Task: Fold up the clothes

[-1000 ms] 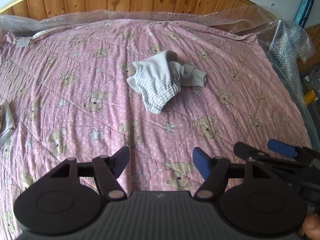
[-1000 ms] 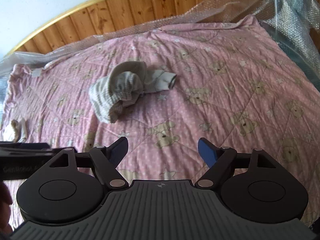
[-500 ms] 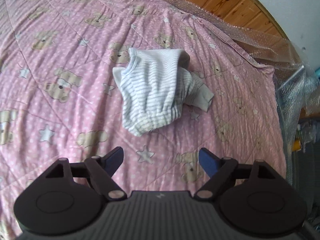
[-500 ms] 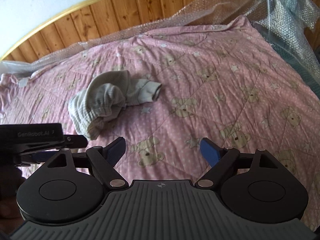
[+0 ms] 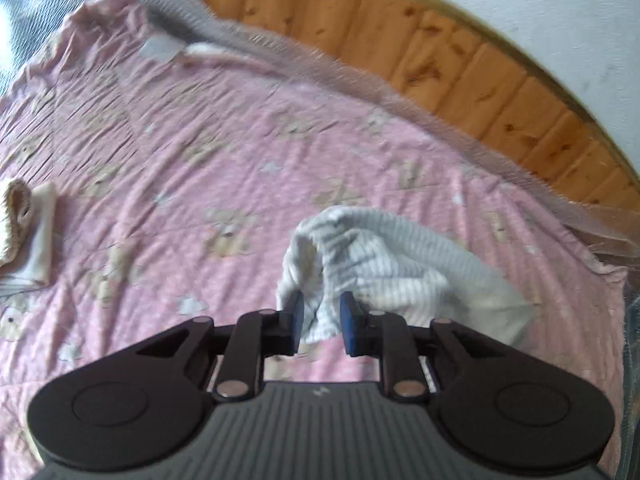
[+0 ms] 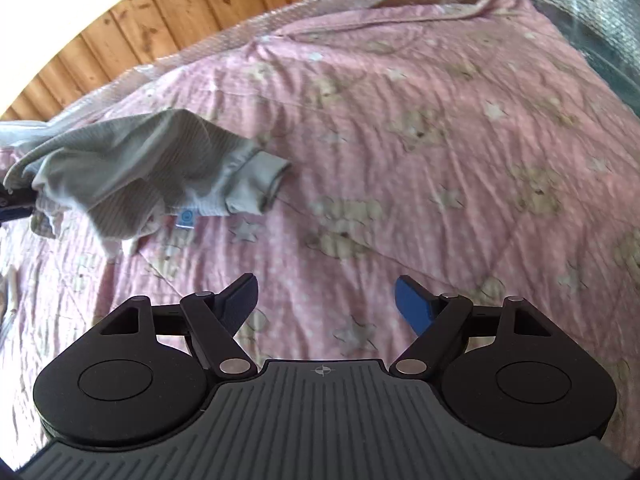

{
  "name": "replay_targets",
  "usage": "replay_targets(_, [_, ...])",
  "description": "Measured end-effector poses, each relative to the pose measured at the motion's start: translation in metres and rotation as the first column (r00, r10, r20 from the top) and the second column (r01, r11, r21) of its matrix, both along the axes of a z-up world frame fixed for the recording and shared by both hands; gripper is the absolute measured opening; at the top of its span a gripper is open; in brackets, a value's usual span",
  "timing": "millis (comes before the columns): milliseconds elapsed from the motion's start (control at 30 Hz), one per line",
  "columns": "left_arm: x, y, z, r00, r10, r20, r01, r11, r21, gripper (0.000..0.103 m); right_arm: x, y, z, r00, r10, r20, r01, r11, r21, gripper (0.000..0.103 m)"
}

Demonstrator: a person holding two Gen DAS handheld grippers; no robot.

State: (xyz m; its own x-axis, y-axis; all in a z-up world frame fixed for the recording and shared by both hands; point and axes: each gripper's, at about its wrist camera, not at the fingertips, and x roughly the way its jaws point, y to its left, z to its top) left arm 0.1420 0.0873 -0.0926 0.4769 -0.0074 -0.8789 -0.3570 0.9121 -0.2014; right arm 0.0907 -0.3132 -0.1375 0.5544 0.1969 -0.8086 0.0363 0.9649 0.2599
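Observation:
A small grey-and-white striped garment (image 5: 400,264) lies crumpled on the pink bear-print quilt (image 5: 200,152). My left gripper (image 5: 320,322) is shut on the garment's near edge, and the cloth bunches between the blue pads. In the right wrist view the same garment (image 6: 132,176) is lifted at its left end, where the left gripper's tip shows at the frame edge; a grey sleeve cuff and a small blue label hang from it. My right gripper (image 6: 326,304) is open and empty above the quilt, to the right of the garment.
A folded cream garment (image 5: 28,232) lies at the quilt's left edge. A wooden headboard (image 5: 460,60) and bubble wrap (image 5: 280,48) run along the far side of the bed. More bubble wrap (image 6: 600,12) covers the right side.
My left gripper moved in to the striped garment and closed on its edge, raising that end. My right gripper moved closer to the quilt and stayed open.

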Motion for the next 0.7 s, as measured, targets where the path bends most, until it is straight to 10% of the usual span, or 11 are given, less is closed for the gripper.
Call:
replay_targets(267, [-0.027,0.026,-0.017,0.999,-0.036,-0.024,0.037,0.999,0.037,0.055,0.068,0.057,-0.024,0.992,0.126,0.023,-0.125,0.991,-0.051,0.08])
replay_targets(333, [-0.02,0.02,-0.022,0.999,-0.038,-0.025,0.039,0.999,0.031,0.056,0.082,0.062,-0.028,0.988,0.15,0.03,-0.149,0.988,-0.035,0.069])
replay_targets(467, [0.0,0.013,-0.028,0.999,-0.032,-0.023,0.033,0.999,0.041,0.057,0.104,0.068,-0.024,0.973,0.228,0.04,-0.227,0.974,-0.026,0.0])
replay_targets(633, [0.008,0.031,-0.011,1.0,-0.013,0.014,0.013,1.0,0.027,0.066,0.074,0.05,0.053,0.914,0.309,0.263,-0.311,0.95,-0.035,0.001])
replay_targets(700, [0.014,0.037,-0.015,1.0,-0.019,-0.006,0.019,0.999,0.035,0.067,0.057,0.04,0.056,0.91,0.344,0.23,-0.335,0.939,-0.081,0.0])
